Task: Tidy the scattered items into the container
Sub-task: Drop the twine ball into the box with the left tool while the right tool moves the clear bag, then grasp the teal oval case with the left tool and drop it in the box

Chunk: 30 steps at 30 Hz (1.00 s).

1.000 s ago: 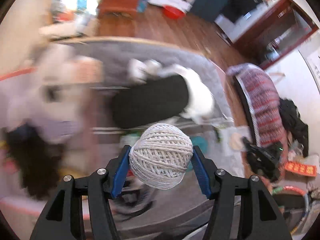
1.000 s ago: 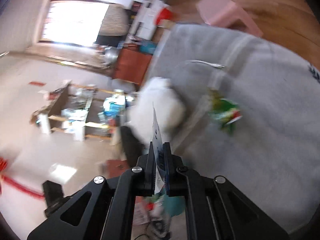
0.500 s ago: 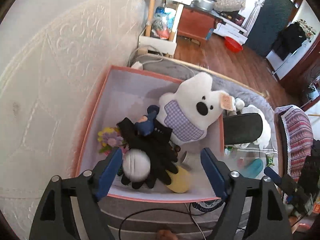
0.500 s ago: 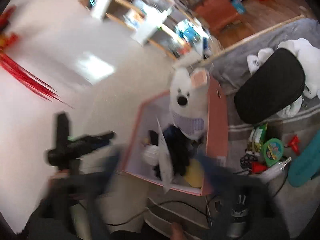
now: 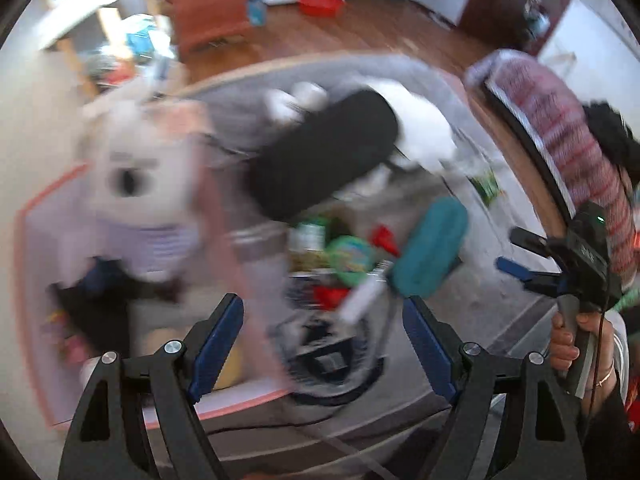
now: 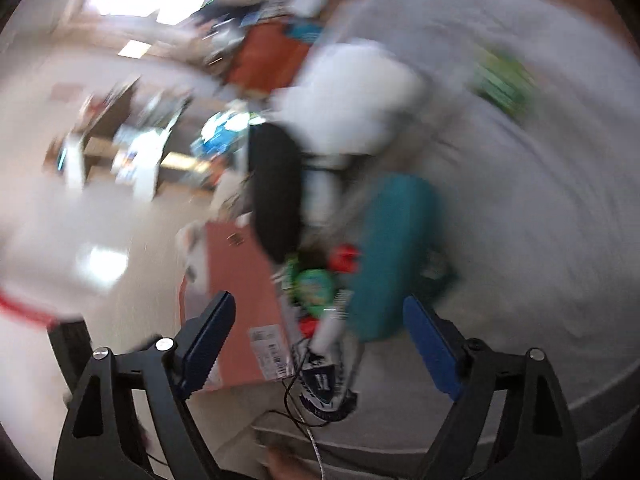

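Between picks: left gripper (image 5: 322, 342) spread wide, empty; right gripper (image 6: 318, 344) empty, jaws closing slightly. Next, probably grab teal oblong case (image 5: 430, 250), centre-right, for pink-rimmed box (image 5: 52, 188).

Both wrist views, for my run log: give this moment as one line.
left claw: open, empty | right claw: empty, jaws closing | pink box: holds white plush | teal case: outside on grey cover

A pink-walled box (image 5: 40, 208) holds a white plush bear (image 5: 132, 168); a teal case (image 5: 432, 252) and small clutter lie beside it.
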### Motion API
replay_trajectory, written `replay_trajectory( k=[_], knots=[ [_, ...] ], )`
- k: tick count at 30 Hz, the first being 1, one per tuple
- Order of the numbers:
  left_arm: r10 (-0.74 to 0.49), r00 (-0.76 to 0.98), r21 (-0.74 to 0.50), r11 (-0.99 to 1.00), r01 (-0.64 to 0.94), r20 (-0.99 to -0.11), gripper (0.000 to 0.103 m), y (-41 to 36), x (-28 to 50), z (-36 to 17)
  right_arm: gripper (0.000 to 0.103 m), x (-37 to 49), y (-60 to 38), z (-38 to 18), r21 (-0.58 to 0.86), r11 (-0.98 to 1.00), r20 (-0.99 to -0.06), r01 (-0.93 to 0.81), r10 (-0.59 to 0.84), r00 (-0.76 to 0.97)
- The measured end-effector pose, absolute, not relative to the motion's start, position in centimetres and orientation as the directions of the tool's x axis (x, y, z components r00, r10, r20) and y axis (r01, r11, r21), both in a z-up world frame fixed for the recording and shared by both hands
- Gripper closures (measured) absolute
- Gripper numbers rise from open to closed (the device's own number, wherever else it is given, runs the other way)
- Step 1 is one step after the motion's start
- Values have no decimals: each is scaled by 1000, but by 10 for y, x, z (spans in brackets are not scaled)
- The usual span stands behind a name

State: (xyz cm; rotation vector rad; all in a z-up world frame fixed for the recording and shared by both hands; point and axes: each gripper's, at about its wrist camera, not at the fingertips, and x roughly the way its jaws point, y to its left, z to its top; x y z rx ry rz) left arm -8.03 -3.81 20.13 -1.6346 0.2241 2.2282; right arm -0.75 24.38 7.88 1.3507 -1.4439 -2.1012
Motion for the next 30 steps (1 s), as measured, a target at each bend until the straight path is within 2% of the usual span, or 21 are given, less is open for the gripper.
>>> replay_trajectory(
  k=[2,4,9,13,16,18,19,20,21,22,25,30],
  knots=[
    [198,-217,-91,-902,-422,-956,21,2,-85,175,22,-10,260,51,867,-335,-494,-370,-682,-539],
    [208,-177,-102,-874,-475,-962,21,42,-87,151,24,-15,275,42,883,-259,-455,-392,-679,-576],
    [222,-77,-134,-794,-593,-972,21,116,-86,97,25,-38,309,53,844,-386,-535,-371,-569,-625],
    [129,-65,-61,-782,-621,-990,21,130,-93,60,28,-59,303,12,868,-292,-484,-401,-673,-559],
    [115,-47,-61,-783,-619,-992,22,129,-101,39,28,-78,286,-3,856,-331,-505,-398,-704,-500],
    [126,-38,-75,-773,-630,-991,29,130,-101,32,28,-93,275,1,862,-366,-501,-350,-720,-480],
    [124,-37,-72,-769,-635,-992,30,130,-101,28,32,-98,270,2,867,-375,-494,-327,-729,-474],
    [124,-48,-65,-764,-642,-991,32,131,-100,28,44,-104,262,3,871,-390,-489,-298,-744,-454],
    [121,-49,-61,-762,-644,-991,32,129,-99,28,60,-107,253,2,858,-427,-513,-286,-748,-421],
    [121,-48,-62,-761,-645,-991,33,128,-98,30,61,-108,249,3,846,-456,-533,-277,-736,-416],
    [148,-55,-78,-757,-649,-987,33,120,-94,55,64,-104,248,9,862,-419,-506,-287,-754,-419],
    [148,-160,-1,-736,-677,-976,33,94,-76,140,67,-91,234,69,927,-343,-371,-149,-795,-480]
  ],
)
